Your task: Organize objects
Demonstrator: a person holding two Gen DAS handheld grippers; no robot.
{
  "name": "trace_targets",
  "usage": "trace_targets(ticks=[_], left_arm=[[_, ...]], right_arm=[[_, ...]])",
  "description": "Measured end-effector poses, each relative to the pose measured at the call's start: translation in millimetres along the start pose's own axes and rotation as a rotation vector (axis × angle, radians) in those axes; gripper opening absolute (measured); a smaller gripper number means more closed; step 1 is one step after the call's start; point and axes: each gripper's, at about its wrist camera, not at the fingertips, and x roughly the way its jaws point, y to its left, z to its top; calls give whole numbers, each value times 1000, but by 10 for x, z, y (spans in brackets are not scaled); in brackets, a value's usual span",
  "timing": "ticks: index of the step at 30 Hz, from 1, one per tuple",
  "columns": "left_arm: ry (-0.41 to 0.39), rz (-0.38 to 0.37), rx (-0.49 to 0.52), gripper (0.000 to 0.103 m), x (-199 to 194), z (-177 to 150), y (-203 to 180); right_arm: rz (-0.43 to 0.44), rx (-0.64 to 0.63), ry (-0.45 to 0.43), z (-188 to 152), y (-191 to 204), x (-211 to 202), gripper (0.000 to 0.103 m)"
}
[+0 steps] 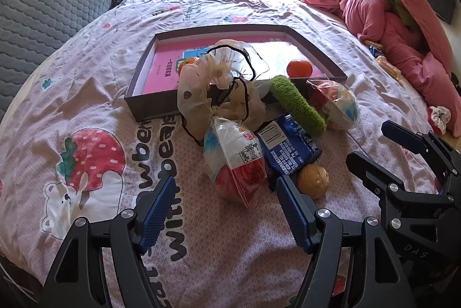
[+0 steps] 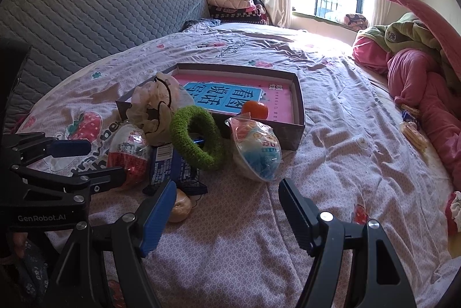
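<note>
A shallow dark box (image 1: 135, 103) (image 2: 299, 109) with a pink book inside lies on the bed, and an orange tomato (image 1: 299, 68) (image 2: 255, 109) sits in it. In front of the box is a pile: a cream mesh pouch (image 1: 213, 94) (image 2: 149, 109), a green fuzzy ring (image 1: 296, 103) (image 2: 197, 135), two wrapped egg-shaped toys (image 1: 236, 163) (image 2: 256, 152), a blue snack packet (image 1: 288, 146) (image 2: 170, 166) and a walnut (image 1: 313, 181) (image 2: 180, 208). My left gripper (image 1: 226, 210) is open just short of the nearer egg toy. My right gripper (image 2: 227, 212) is open, empty, beside the walnut.
The bedsheet (image 1: 86, 106) carries a strawberry print. A grey quilted headboard (image 2: 100, 13) stands at the left. Pink and green bedding (image 2: 417, 71) is heaped at the right, with snack packets (image 2: 412, 132) beside it. Folded blankets (image 2: 230, 2) sit by the window.
</note>
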Motion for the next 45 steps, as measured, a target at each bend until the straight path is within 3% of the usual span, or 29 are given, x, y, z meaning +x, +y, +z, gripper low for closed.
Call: trace_targets(ticks=[45], left_arm=[[29, -9, -94, 74, 503, 69, 177]], right_arm=[[-51, 71, 66, 92, -323, 432, 73]])
